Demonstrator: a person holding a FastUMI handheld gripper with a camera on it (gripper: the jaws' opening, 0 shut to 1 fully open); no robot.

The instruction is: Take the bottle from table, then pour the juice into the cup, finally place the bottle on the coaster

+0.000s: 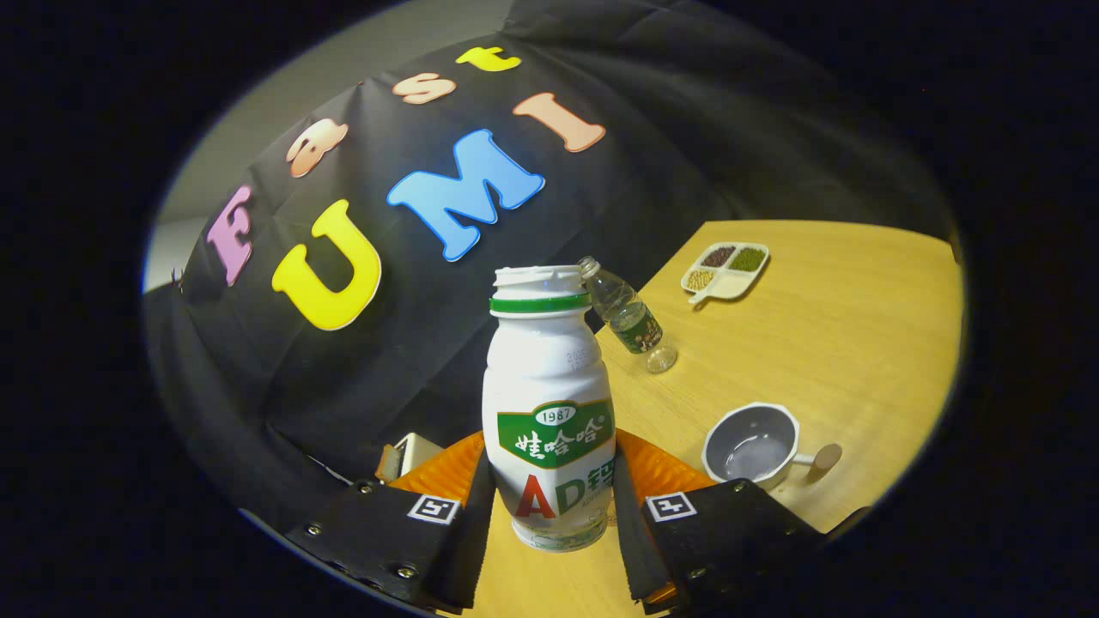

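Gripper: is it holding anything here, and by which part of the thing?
The gripper is shut on the white bottle, both fingers pressing its lower body at the label, one on each side.

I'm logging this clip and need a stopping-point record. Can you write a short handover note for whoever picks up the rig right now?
Claw: shut on the bottle, one finger on each side of its lower body. The view is tilted, so the bottle seems lifted and leaning toward the cup; its cap is off.
Cup: on the table, beyond the claw to the right, handle pointing away from the bottle. Whether it holds juice I cannot tell.
Coaster: the ribbed disc just behind the bottle.
Also on the table: a small clear bottle and a divided dish, farther off.
Done: bottle taken.
Left: pouring (if not done), then setting the bottle on the coaster.
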